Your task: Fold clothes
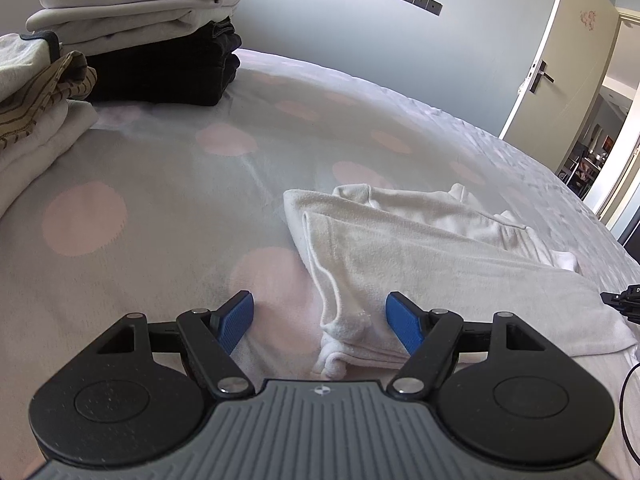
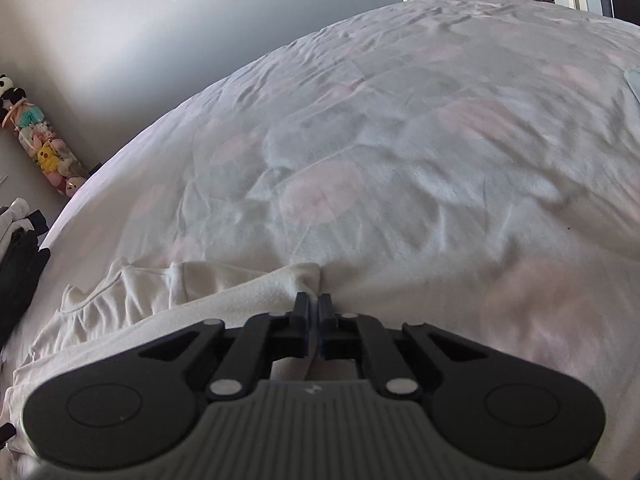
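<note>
- We see the bed (image 1: 168,184), spread with a pale cover printed in large pink dots; it serves as our landmark and carries everything else.
- The stack of folded clothes (image 1: 160,40) stands on the bed's far left corner in the left wrist view: black pieces at the bottom, white ones above, a patterned piece on top.
- The white garment (image 1: 400,248), partly folded, lies flat on the bed, nearer to us than the stack and to its right.
- The left tongs (image 1: 320,320) stand wide just above the bed; a near corner of the garment lies between the blue pads (image 1: 236,320), which do not press on it.
- The right tongs (image 2: 314,304) are closed, pinching an edge of the white garment (image 2: 200,292) where it meets the bed's cover.
</note>
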Motion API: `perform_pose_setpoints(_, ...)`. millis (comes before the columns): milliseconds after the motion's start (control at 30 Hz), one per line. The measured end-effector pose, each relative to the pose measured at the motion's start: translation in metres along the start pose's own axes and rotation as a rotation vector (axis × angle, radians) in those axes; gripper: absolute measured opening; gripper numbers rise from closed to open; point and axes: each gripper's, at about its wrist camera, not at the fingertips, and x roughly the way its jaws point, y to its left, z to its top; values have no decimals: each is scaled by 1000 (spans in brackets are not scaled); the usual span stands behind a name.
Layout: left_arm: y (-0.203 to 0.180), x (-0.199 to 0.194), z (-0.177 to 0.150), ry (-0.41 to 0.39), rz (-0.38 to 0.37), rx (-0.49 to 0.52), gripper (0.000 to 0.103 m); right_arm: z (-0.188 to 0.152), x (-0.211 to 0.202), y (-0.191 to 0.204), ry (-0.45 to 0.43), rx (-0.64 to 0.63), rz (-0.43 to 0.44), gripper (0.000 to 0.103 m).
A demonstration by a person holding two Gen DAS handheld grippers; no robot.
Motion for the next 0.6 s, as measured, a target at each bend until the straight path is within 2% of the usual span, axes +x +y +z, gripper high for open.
perform_pose_setpoints(33,0,-3,1,5,-4,-8,86,-1,-3,0,-6,5,0,10)
perform_pose_setpoints(67,0,-5,3,10,-9,-17,86,-2,-10,0,-18,20,0,19)
perform_pose_setpoints(100,-1,-9,4,12,-13,-24,86,-4,-17,0,-29,34,1,23)
perform_pose_setpoints(200,-7,-30,6,-27,-19,-18,86,-12,-43,7,-58,32,43,25)
perform_pose_setpoints(300,-20,-56,5,-87,-28,28,86,-27,-69,22,-53,-86,68,25)
perform_pose_setpoints(433,-42,-96,7,-89,-53,54,88,-49,-107,46,-37,-266,76,25)
perform_pose_setpoints(600,-82,-154,-1,-98,-85,126,88,-76,-162,66,19,-363,137,27)
